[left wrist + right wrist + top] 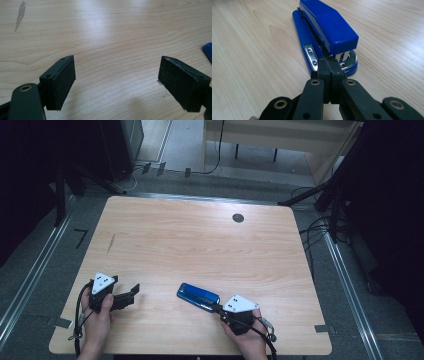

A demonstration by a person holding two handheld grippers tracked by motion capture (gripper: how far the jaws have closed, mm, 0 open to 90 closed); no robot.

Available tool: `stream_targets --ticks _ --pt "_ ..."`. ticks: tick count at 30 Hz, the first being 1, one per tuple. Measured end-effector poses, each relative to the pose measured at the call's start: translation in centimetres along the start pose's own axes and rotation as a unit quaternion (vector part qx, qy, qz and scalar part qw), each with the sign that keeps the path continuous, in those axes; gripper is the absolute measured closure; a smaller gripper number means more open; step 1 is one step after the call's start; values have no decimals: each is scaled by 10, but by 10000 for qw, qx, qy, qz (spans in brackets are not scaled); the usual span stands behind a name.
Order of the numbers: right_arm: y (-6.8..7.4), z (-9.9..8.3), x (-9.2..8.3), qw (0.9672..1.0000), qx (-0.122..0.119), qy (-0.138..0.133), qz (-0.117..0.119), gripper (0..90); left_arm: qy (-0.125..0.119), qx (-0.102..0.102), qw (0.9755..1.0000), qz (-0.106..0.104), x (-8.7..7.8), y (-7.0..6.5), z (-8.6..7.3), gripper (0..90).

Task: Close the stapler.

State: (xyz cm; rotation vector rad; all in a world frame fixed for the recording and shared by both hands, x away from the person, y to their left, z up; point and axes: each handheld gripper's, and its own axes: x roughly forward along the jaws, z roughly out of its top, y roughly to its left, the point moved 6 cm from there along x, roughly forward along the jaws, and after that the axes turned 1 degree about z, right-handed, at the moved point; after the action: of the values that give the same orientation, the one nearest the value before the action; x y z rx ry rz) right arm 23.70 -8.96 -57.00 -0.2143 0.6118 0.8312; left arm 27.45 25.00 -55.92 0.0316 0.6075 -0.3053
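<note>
Glossy blue stapler (328, 30), metal anvil plate, lying flat on table (249, 62)

A glossy blue stapler (325, 27) with silver metal fittings lies on the pale wood-grain table (200, 240); the tongs (329, 65) are matt black.

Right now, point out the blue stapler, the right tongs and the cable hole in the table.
blue stapler (329, 27): right gripper view, on its top arm.
right tongs (330, 66): right gripper view, at the closed tips.
cable hole (238, 218): high view, on the dark round opening.
</note>
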Motion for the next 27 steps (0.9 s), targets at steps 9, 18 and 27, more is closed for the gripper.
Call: stream_targets --ticks 9,18,27 --pt "-3 4 7 9979 508 -154 -384 900 25 -15 10000 0 0 0 0 151" --pt "-11 5 13 9967 605 -146 -528 900 65 42 10000 24 1 0 0 152" --pt "-26 5 19 9942 934 -132 -518 900 80 29 10000 21 2 -1 0 153"
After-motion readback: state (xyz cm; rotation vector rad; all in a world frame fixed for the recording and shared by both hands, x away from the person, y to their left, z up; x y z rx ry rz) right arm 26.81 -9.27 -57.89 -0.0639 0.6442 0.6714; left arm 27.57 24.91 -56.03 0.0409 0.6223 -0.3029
